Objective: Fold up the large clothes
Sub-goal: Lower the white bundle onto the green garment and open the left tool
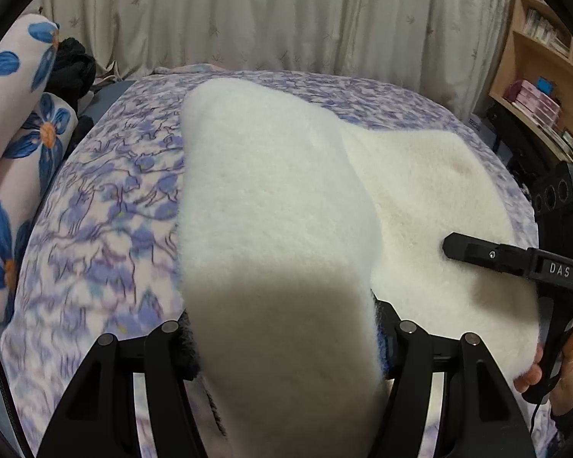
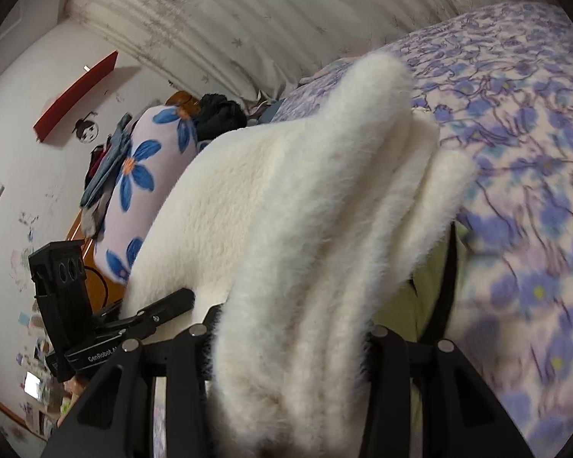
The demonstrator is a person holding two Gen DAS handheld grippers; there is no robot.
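A white fluffy garment [image 1: 267, 175] lies across the bed's purple flowered blanket [image 1: 114, 191]. One thick fold of it rises toward my left gripper [image 1: 282, 339], which is shut on it, with the pile filling the gap between the fingers. My right gripper [image 1: 477, 255] comes in from the right edge over the same garment, and a hand [image 1: 561, 374] holds its handle. In the right wrist view the garment [image 2: 271, 198] hangs in several folds from my right gripper [image 2: 290, 339], which is shut on it. The left gripper [image 2: 160, 313] grips the garment's left side.
Rolled bedding with blue flowers [image 1: 15, 122] and dark clothes [image 1: 72, 65] lie at the bed's left. A pale curtain [image 1: 286, 11] hangs behind the bed. A wooden shelf [image 1: 534, 76] stands on the right. A yellow-green cloth [image 2: 412, 301] shows under the garment.
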